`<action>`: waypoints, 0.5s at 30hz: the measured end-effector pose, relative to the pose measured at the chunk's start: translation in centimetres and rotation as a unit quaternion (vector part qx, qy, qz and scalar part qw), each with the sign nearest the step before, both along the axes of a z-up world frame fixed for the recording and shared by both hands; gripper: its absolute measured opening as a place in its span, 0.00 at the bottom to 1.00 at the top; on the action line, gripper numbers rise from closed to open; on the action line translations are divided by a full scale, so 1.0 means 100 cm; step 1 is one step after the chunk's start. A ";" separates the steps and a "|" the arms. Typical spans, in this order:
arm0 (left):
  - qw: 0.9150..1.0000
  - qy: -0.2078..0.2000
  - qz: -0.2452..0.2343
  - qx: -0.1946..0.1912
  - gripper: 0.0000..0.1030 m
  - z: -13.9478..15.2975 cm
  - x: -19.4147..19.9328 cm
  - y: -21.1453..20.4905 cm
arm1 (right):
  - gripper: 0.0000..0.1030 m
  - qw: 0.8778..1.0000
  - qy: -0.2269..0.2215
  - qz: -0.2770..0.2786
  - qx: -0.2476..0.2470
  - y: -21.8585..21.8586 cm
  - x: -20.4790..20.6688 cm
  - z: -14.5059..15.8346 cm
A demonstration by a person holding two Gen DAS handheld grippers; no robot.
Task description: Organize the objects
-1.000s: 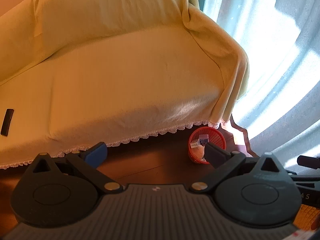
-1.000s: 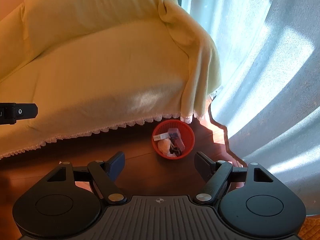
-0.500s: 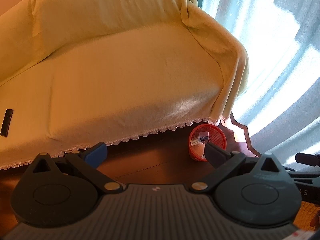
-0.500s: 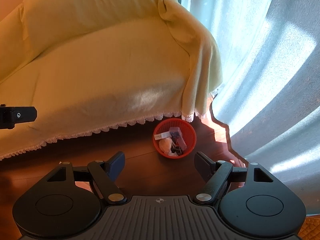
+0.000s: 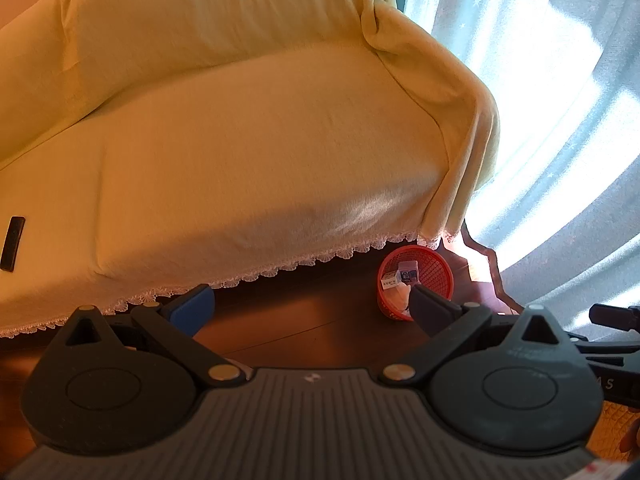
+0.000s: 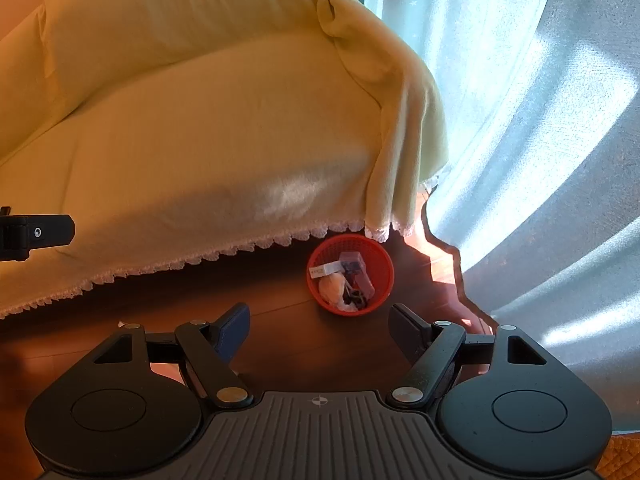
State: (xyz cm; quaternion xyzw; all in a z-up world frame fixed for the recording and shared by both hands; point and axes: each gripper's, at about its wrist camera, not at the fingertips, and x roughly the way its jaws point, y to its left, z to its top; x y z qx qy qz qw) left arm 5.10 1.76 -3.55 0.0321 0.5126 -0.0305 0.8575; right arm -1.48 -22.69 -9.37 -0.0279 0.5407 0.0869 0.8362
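**Both grippers empty above floor; red basket beside sofa corner**

Left gripper (image 5: 310, 302): fingers spread wide, nothing between them. Right gripper (image 6: 318, 326): fingers spread wide, nothing held.

The red basket (image 6: 378, 256) stands on the dark wood floor (image 6: 280, 332) just in front of the sofa cover's lace hem. In the right wrist view it lies at 12 o'clock from the gripper midpoint, between the fingertips' lines. In the left wrist view the red basket (image 5: 436, 270) lies at 2 o'clock, partly hidden by the right-side fingertip (image 5: 430, 308). It holds a small white box (image 6: 328, 269), a clear packet (image 6: 354, 268) and a pale crumpled item (image 6: 332, 286).

A dark flat bar (image 5: 12, 243) lies on the sofa seat (image 5: 240, 152) at 9 o'clock.

Compared with 1.0 s ago: finger openings are unchanged; the basket sits slightly higher in both views. A pale curtain (image 6: 520, 120) hangs at 2 o'clock.
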 end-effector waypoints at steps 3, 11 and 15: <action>1.000 0.001 -0.001 0.000 0.99 0.000 0.001 0.001 | 0.71 1.000 0.000 0.001 0.000 0.000 0.000 0.000; 1.000 0.001 -0.001 -0.001 0.99 0.000 -0.001 0.001 | 0.71 1.000 0.000 0.001 0.001 0.001 0.001 0.002; 1.000 0.000 -0.002 -0.002 0.99 -0.001 -0.002 0.000 | 0.71 1.000 0.000 0.002 0.000 0.001 0.000 0.002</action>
